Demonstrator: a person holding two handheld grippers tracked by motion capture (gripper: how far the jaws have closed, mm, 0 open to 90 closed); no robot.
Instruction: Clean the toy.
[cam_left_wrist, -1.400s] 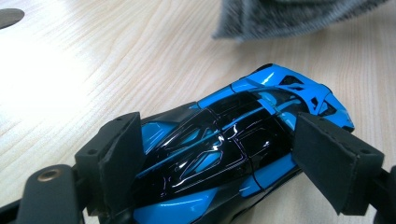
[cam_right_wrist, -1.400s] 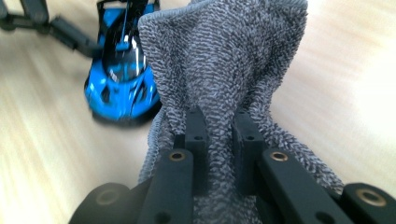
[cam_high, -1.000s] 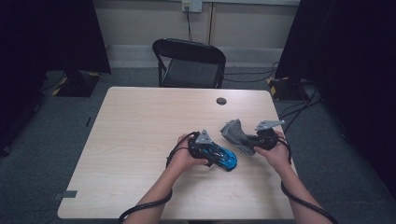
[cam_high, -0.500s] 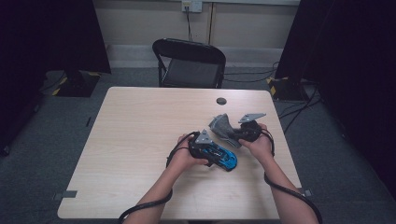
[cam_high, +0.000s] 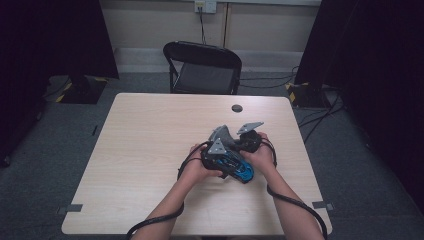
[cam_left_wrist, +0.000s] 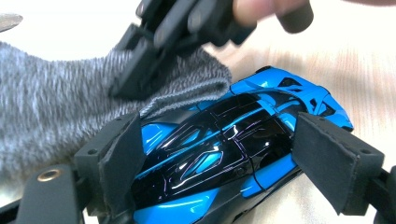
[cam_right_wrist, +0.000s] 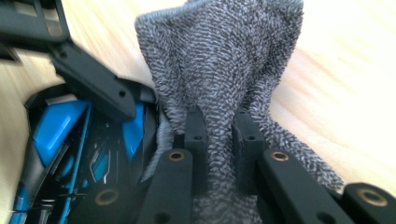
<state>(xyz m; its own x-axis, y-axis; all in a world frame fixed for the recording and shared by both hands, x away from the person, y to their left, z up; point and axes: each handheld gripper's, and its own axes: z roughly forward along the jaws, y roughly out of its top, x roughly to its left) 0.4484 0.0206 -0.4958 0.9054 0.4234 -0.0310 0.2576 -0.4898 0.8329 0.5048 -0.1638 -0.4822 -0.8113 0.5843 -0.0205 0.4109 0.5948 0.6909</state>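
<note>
**Cloth at the car, wipe about to begin**

Your left claw (cam_left_wrist: 215, 158) has its pads against both flanks of the blue and black toy car (cam_left_wrist: 224, 154), holding it down on the tabletop (cam_high: 150, 150) near your edge, right of the middle. Your right claw (cam_right_wrist: 219, 135) is clamped tight on a fold of the grey knitted cloth (cam_right_wrist: 224, 60), and the cloth's free end hangs beside the car's bodywork, lying over one end of it in the left gripper view (whether it presses on the paint or only rests there I cannot tell).

By my reading, you are at the start of the wiping step: the car is braced and the cloth is at it, but no stroke looks made yet. The next move calls for drawing the cloth along the roof and bonnet with light pressure while the left claw keeps the car from sliding or twisting. Mind the right claw's black fingers (cam_left_wrist: 140, 70); only cloth should meet the glossy shell.
</note>
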